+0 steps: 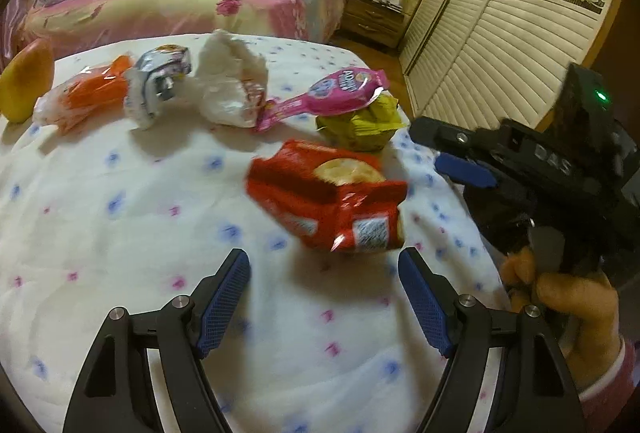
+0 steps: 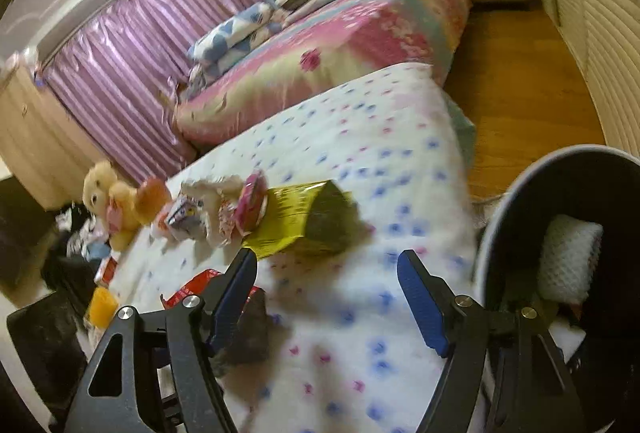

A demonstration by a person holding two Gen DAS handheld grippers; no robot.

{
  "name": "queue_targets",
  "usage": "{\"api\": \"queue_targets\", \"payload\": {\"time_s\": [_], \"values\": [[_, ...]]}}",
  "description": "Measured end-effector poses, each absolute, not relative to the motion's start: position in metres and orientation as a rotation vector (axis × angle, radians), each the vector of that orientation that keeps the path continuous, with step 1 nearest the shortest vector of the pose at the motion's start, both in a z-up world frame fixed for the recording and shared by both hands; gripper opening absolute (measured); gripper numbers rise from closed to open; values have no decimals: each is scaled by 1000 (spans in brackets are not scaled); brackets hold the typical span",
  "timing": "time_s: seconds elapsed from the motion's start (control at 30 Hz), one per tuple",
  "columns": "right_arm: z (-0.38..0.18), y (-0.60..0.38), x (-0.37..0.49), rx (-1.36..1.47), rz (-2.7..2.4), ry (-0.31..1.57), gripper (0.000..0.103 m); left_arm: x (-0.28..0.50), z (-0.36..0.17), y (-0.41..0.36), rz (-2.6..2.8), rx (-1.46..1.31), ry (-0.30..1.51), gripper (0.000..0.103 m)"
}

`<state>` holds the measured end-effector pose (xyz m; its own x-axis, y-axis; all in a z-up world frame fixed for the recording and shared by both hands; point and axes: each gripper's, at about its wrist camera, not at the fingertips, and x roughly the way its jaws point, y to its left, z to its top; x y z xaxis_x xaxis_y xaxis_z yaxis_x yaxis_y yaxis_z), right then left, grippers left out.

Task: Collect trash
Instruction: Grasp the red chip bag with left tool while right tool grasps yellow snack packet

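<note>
Trash lies on the white quilt (image 1: 120, 233) before you, the red wrapper (image 1: 332, 201) at twelve o'clock of your wide, empty left claw (image 1: 324, 297), while your right claw (image 2: 326, 297), also wide, holds nothing beside the bin (image 2: 520, 193).

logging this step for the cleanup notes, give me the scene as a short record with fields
surface: white quilt with blue and pink dots
nearest trash: red snack wrapper, just ahead of the left tool
other trash: yellow-green packet, pink wrapper, white wrapper, silver wrapper, orange wrapper
bin: dark bin at the quilt's edge, a white object inside
left tool: open, nothing held
right tool: open, nothing held
also there: plush bear
</note>
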<state>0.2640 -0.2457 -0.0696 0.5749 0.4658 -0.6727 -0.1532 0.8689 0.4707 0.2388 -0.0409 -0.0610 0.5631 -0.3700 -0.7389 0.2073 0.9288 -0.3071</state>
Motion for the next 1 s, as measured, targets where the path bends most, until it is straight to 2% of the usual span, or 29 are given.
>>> {"api": "queue_targets", "payload": {"time_s": [0.17, 0.47, 0.8, 0.83, 0.9, 0.93, 0.97, 1.0], "values": [[-69, -255, 259, 396, 351, 881, 74, 253, -62, -41, -233, -180, 893, 76], [-69, -227, 264, 289, 395, 886, 75, 256, -66, 20, -145, -264, 885, 76], [-79, -195, 290, 184, 429, 931, 73, 256, -61, -3, -276, -146, 870, 75], [-79, -194, 292, 176, 426, 935, 71, 260, -63, -3, -268, -145, 874, 75], [-80, -194, 294, 168, 421, 936, 61, 265, -65, -1, -261, -163, 879, 66], [-79, -194, 294, 168, 421, 931, 58, 268, -67, 1, -267, -177, 885, 54], [-79, -195, 294, 169, 424, 925, 45, 269, -68, 2, -265, -182, 890, 41], [-78, -195, 293, 167, 424, 925, 22, 270, -69, 3, -266, -188, 891, 32]]}}
